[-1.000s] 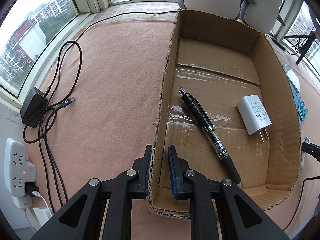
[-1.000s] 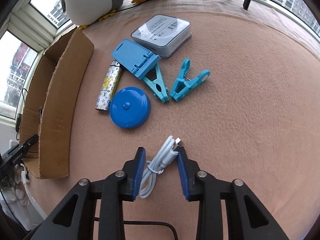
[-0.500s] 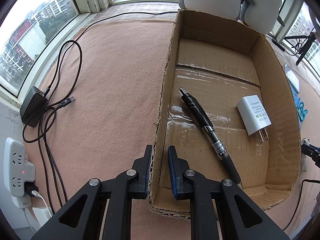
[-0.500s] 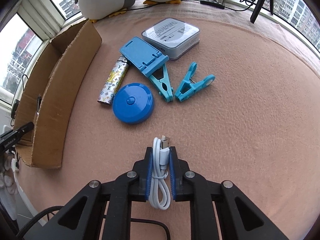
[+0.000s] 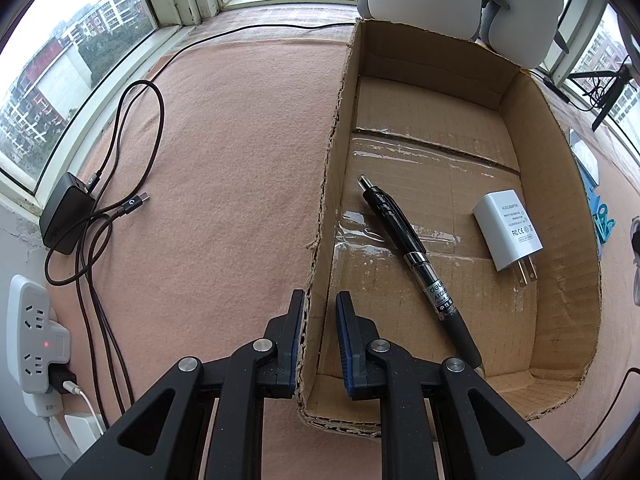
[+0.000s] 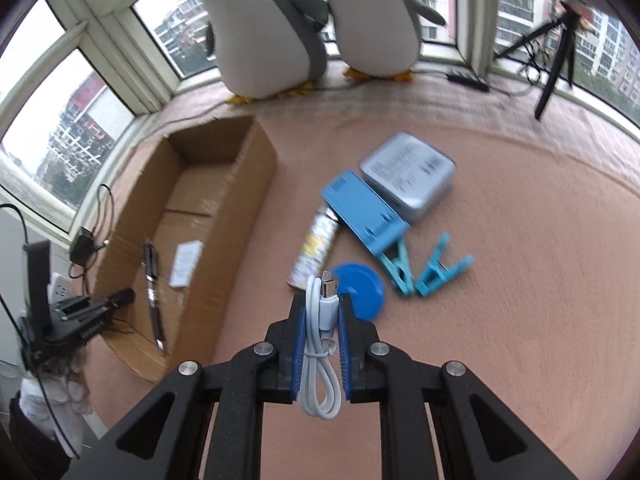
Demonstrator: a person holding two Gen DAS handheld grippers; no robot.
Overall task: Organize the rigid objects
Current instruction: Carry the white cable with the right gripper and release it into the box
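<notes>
Each tool is built of matte black plastic arms in an open, triangular frame, joined by round silver screws. The left tool and the right tool are both fitted with ribbed blue pads on the inner faces.

Right claw clamps a coiled white cable above the mat

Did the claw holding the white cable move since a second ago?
Yes. The right gripper, shut on the white cable, has lifted off the carpet: the blue disc now sits against its tips, and the cardboard box shows its inside.
</notes>
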